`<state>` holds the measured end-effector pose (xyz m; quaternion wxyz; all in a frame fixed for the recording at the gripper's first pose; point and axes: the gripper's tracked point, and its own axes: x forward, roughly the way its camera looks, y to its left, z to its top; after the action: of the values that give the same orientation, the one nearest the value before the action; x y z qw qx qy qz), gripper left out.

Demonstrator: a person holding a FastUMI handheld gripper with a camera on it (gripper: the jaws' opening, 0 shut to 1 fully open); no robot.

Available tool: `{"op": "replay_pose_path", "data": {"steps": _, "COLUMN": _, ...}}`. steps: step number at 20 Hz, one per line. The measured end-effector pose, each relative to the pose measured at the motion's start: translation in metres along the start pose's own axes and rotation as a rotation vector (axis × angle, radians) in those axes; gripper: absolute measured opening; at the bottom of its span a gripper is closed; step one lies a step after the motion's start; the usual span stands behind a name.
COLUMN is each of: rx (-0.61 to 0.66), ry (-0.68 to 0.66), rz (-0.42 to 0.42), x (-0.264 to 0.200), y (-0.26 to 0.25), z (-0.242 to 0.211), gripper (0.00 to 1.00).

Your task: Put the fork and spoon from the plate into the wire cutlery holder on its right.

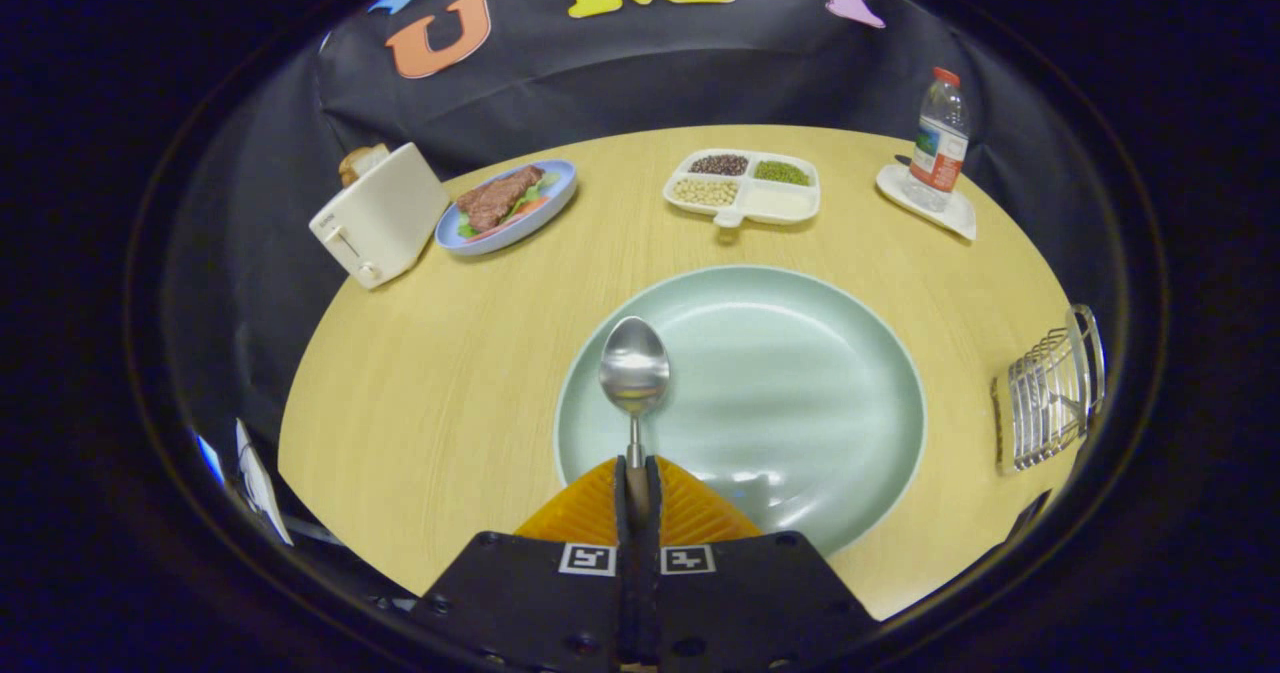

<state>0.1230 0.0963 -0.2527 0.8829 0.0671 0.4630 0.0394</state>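
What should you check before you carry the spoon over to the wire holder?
1. Grip: gripper is closed on the spoon handle. Ok.
2. Spoon straight: bowl points forward beyond the fingers, in line. Ok.
3. Spoon lifted off the plate: cannot tell.
4. Holder in sight, right of the plate. Ok.
5. Path to holder: bare table between plate and holder. Ok.
6. Fork: not on the plate; whether it is in the holder, cannot tell.

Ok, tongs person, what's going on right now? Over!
Tongs shut on spoon handle, bowl over the green plate. Wire cutlery holder waits off right of plate. Nothing in the way on the table between them.
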Motion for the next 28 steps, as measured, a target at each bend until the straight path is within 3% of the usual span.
{"op": "replay_pose_path", "data": {"steps": 6, "rx": -0.022, "ry": -0.095, "rz": 0.018, "x": -0.057, "y": -0.011, "z": 0.026, "gripper": 0.01}}
{"op": "replay_pose_path", "data": {"steps": 14, "rx": 0.001, "ry": -0.284, "rz": -0.008, "x": -0.147, "y": -0.064, "z": 0.06, "gripper": 0.01}}
{"op": "replay_pose_path", "data": {"steps": 20, "rx": 0.064, "ry": -0.368, "rz": -0.044, "x": -0.194, "y": -0.133, "z": 0.065, "gripper": 0.01}}
{"op": "replay_pose_path", "data": {"steps": 28, "rx": 0.164, "ry": -0.365, "rz": -0.119, "x": -0.221, "y": -0.235, "z": 0.048, "gripper": 0.02}}
